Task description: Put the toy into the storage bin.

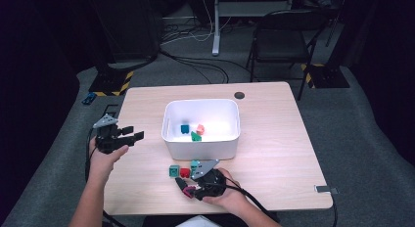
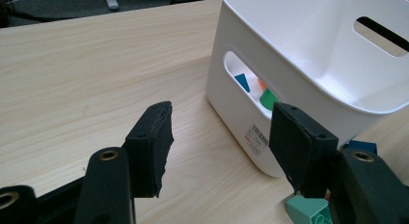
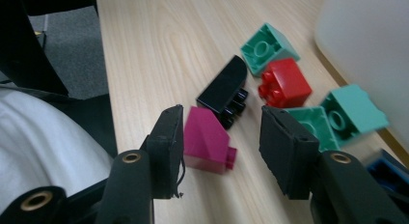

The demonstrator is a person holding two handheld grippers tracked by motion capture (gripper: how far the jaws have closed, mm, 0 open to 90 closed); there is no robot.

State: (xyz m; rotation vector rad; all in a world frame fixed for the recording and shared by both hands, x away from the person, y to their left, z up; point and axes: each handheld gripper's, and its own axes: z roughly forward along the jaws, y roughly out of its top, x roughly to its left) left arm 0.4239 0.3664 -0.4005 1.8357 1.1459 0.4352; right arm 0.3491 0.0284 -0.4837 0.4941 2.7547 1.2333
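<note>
A sorting job is under way: toy bricks are being gathered from the desk (image 1: pixel 274 139) into the white bin (image 1: pixel 201 145), where a blue, an orange and a green brick (image 1: pixel 195 136) already lie. The step in hand appears to be the pick-up of the next loose brick.

The right claw (image 3: pixel 219 137) is held low over the desk's near edge, its jaws spread about halfway, with the magenta brick (image 3: pixel 206 139) lying between them. The brick sits close against the left-hand pad in the right gripper view, but no squeeze is seen, and a clear gap is left to the other pad. Just beyond it a black brick (image 3: pixel 224 91) lies flat, and farther on a red brick (image 3: pixel 285 82) and several teal bricks (image 3: pixel 266 48) are clustered near the bin's front wall.

The left claw (image 1: pixel 128 135) is held spread and empty, left of the bin, with nothing between its pads; the bin's handle slot can be seen from its camera.

The next move is judged to call for the right jaws to be closed squarely on the magenta brick's flat sides, since its sloped face could let it slip or twist. The black brick should be kept out of the pinch. A lift over the bin's rim would then be needed.
</note>
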